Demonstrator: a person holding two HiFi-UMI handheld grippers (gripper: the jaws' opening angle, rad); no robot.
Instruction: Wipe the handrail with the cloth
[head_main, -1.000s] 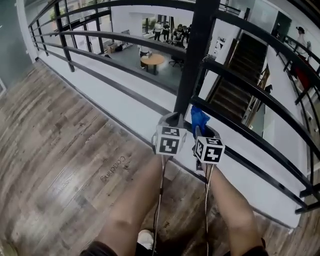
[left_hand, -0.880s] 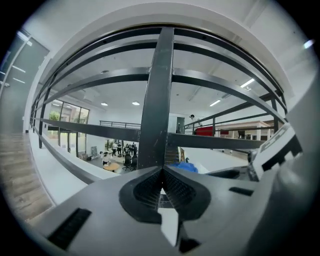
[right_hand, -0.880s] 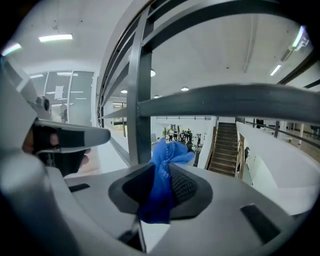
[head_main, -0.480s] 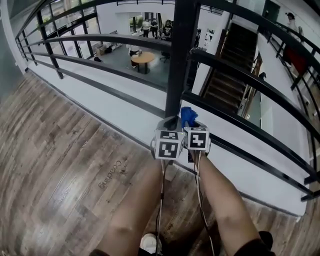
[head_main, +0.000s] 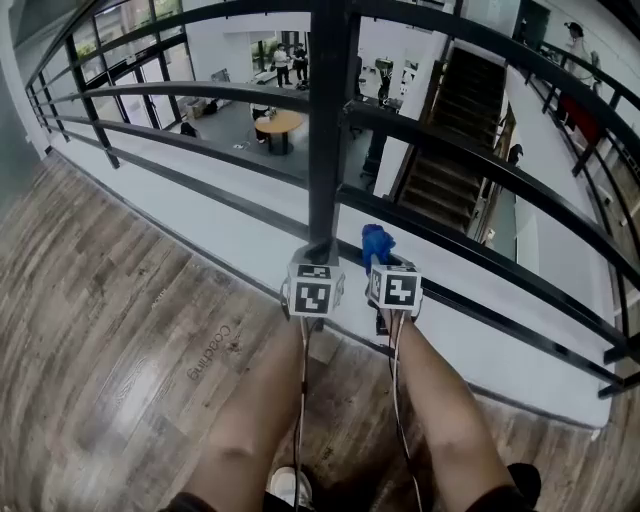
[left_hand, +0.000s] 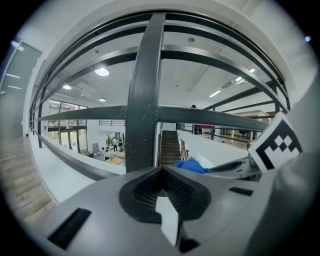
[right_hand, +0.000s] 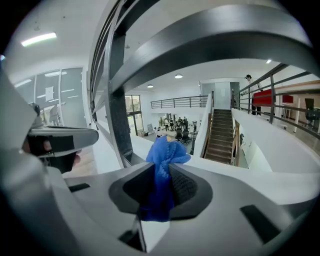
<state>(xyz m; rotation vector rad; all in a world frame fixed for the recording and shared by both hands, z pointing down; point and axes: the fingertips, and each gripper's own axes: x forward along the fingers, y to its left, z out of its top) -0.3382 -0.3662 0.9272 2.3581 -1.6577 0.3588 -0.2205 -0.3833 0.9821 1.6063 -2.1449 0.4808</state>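
Note:
The handrail is a black railing of horizontal bars (head_main: 470, 255) on an upright post (head_main: 326, 130). A blue cloth (head_main: 375, 243) sticks out of my right gripper (head_main: 380, 264), which is shut on it just right of the post's foot, close under the lowest bar. In the right gripper view the cloth (right_hand: 162, 170) fills the jaws and a thick bar (right_hand: 215, 42) crosses overhead. My left gripper (head_main: 316, 258) sits at the foot of the post, shut and holding nothing. The left gripper view faces the post (left_hand: 142, 100), with the cloth (left_hand: 192, 166) to its right.
A white ledge (head_main: 200, 225) runs under the railing, with wood floor (head_main: 110, 300) on my side. Beyond the bars there is a drop to a lower floor with a round table (head_main: 275, 120), a staircase (head_main: 455, 165) and distant people. My bare legs (head_main: 250, 420) are below the grippers.
The right gripper with the cloth has moved left, closer to the left gripper and the post's foot. Both grippers now sit a little lower, side by side.

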